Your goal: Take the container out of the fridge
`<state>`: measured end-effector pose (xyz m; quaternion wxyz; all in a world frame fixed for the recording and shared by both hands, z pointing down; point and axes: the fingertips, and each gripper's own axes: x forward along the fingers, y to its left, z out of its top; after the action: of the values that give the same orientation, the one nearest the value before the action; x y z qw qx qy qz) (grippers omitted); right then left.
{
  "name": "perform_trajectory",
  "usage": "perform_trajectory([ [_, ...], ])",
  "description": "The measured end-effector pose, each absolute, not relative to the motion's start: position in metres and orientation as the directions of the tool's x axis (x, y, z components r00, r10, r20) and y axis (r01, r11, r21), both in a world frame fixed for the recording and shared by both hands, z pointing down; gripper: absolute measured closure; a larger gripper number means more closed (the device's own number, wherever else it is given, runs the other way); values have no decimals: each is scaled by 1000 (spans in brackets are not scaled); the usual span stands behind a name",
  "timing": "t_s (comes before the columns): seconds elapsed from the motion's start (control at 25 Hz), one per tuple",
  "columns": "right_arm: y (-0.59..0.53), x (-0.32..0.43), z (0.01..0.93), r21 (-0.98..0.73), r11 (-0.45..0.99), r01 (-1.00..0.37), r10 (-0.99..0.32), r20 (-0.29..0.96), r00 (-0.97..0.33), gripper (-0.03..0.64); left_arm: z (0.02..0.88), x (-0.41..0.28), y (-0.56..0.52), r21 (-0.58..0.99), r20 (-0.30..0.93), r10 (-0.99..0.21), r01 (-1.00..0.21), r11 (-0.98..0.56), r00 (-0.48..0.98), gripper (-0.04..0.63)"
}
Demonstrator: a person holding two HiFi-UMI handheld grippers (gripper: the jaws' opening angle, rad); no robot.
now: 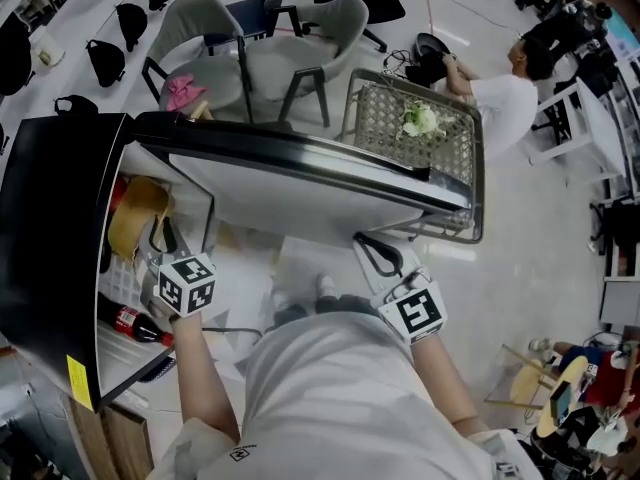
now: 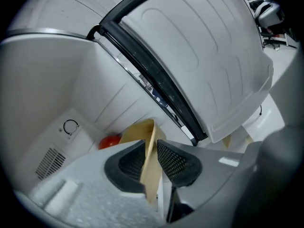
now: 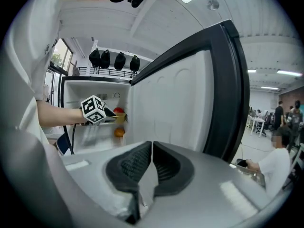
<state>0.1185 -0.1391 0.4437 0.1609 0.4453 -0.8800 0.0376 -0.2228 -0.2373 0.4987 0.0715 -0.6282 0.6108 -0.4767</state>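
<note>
The tan container [image 1: 135,218] stands on an upper shelf inside the open black fridge [image 1: 50,218]. My left gripper [image 1: 170,263] reaches into the fridge and is shut on the container's thin side wall [image 2: 142,134], which runs up between the two pads. A red round fruit [image 2: 110,140] lies just behind the container. My right gripper [image 1: 375,248] hangs outside the fridge below the open door [image 1: 300,183]. In the right gripper view its jaws [image 3: 152,148] are shut with nothing between them, and the left gripper's marker cube [image 3: 93,109] shows at the shelf.
A cola bottle [image 1: 135,323] lies on a lower shelf, and an orange fruit [image 3: 118,132] sits on a shelf under the container. Beyond the door stand a wire cart [image 1: 470,168] with flowers and grey chairs [image 1: 300,58]. A person [image 1: 500,93] sits on the floor.
</note>
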Motion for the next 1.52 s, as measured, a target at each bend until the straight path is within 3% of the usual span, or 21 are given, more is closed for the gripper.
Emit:
perform_trajectory([
  [0.44,-139,115,445,76,614,-786,-762,318,-564,604,496,-221,-232,-622,541,-827,-735,-269,-155,568],
  [1.12,-149,86,443,49,697,-716,-694,295,-656,604,479,-176,-203,-464,549,-835,-818,-341,36,574],
  [1.52,-151,52,440,40,778,-627,-612,274,-742,604,458,-138,-164,-328,483,-856,-869,-370,182,574],
])
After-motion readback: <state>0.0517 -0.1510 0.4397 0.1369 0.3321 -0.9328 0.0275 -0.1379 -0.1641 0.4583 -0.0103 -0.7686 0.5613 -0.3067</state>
